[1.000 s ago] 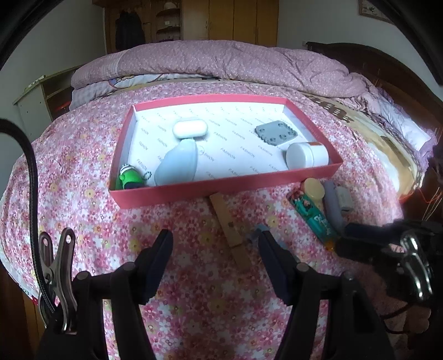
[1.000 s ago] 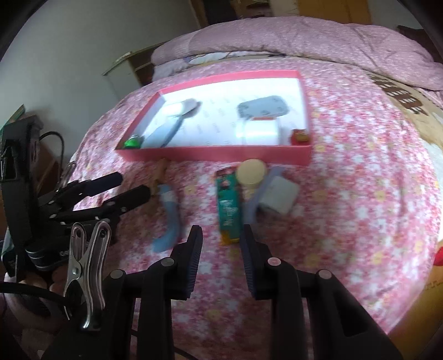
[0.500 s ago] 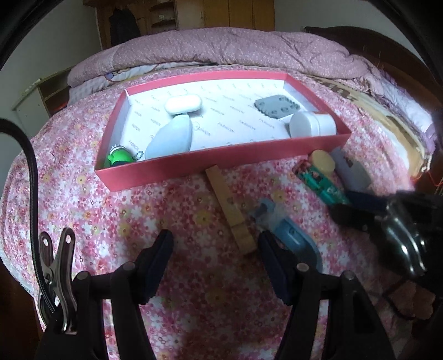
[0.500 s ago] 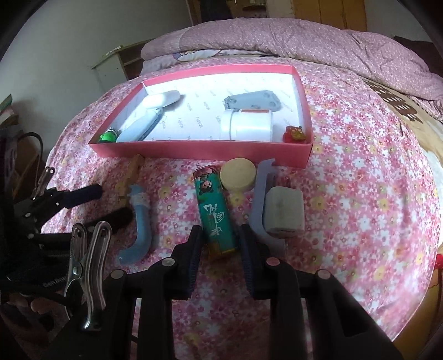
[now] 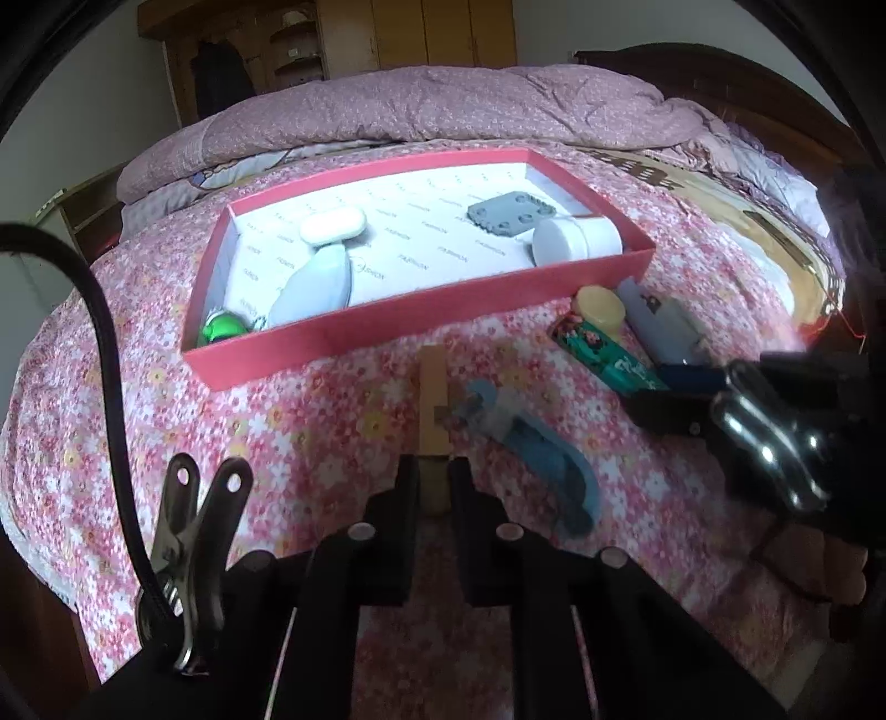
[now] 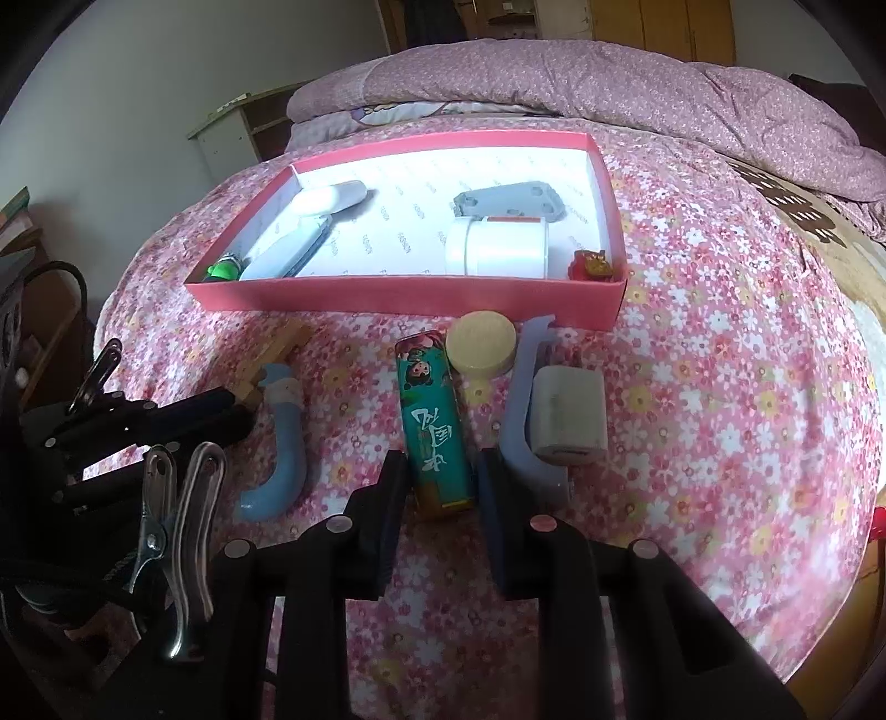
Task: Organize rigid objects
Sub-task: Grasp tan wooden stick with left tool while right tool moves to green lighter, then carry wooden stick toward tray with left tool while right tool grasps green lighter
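Observation:
A red box [image 5: 387, 327] [image 6: 387, 296] lies on the flowered bed and holds several white, grey and green items. My left gripper [image 5: 433, 487] is shut on the near end of a wooden clothespin [image 5: 433, 399], also seen in the right wrist view [image 6: 277, 354]. A curved blue piece [image 5: 542, 459] [image 6: 285, 443] lies just right of it. My right gripper [image 6: 440, 487] is open, its fingers on either side of the near end of a green tube [image 6: 434, 426] [image 5: 603, 354]. A round yellow lid [image 6: 480, 343], a pale blue strip [image 6: 523, 387] and a white charger block [image 6: 567, 415] lie beside the tube.
A folded purple quilt [image 5: 443, 105] lies across the far end of the bed. A wooden wardrobe [image 5: 387, 33] stands behind it. A low shelf [image 6: 243, 127] stands at the bed's left. The bed edge drops off at the right [image 6: 853, 498].
My left gripper has moved forward and closed on the clothespin. My right gripper has moved forward until its fingers flank the green tube, and has widened a little.

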A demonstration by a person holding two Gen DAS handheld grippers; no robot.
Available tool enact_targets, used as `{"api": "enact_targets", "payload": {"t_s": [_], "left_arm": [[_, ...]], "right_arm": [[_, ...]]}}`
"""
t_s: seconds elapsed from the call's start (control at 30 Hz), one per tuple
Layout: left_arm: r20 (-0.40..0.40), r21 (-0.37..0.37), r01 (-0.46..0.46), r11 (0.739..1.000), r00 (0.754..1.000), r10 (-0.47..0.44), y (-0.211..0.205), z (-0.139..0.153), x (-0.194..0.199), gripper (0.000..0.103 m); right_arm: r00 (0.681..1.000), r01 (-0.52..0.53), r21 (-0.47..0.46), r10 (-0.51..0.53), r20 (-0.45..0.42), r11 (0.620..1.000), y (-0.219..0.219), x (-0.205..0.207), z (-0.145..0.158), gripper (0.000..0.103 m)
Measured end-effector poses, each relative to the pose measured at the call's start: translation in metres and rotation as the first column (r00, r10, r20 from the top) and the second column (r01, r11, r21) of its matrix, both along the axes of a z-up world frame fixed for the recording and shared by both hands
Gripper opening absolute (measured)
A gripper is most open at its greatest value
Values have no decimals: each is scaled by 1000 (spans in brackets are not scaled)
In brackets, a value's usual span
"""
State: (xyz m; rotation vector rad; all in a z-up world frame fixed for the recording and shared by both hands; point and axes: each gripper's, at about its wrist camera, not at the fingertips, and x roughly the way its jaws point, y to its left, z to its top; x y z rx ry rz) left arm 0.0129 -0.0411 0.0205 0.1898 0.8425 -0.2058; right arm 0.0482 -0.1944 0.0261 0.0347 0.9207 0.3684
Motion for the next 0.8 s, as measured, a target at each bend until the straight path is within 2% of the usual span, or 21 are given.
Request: {"api": "enact_targets", "payload": {"t_s": [0.13, 0.2, 0.27, 0.33, 0.43, 0.57, 0.73, 0.8], "left_arm": [[-14, 6, -19, 1000, 1000, 19, 12, -1, -11, 14], [-14, 18, -42, 999, 999, 42, 18, -3, -11, 28], [-3, 36, -89, 995, 996, 89, 27, -5, -10, 47], [5, 38, -134, 990, 991, 133, 36, -5, -7, 59], [15, 37, -187, 982, 982, 186, 48, -4, -1, 60], [42, 58, -253, 966, 967, 251, 58, -7, 3, 82], [77, 73, -276, 958, 960, 271, 62, -8, 6, 90], [81, 64, -290, 955, 955, 284, 63, -8, 12, 91]], "right_arm": [[1000, -7, 22, 7, -19, 1000, -4, -5, 0, 25], [1000, -11, 25, 12, -26, 1000, -4, -9, 0, 25], [999, -16, 19, 16, -31, 1000, -4, -12, -1, 25], [999, -21, 9, 22, -36, 1000, -4, -16, -1, 25], [999, -27, -4, 27, -42, 1000, -6, -21, -2, 25], [999, -30, -9, 30, -38, 1000, -10, -26, -3, 25], [999, -30, -5, 30, -31, 1000, -9, -26, -4, 25], [999, -30, -8, 30, -23, 1000, -8, -27, -4, 25]]}}
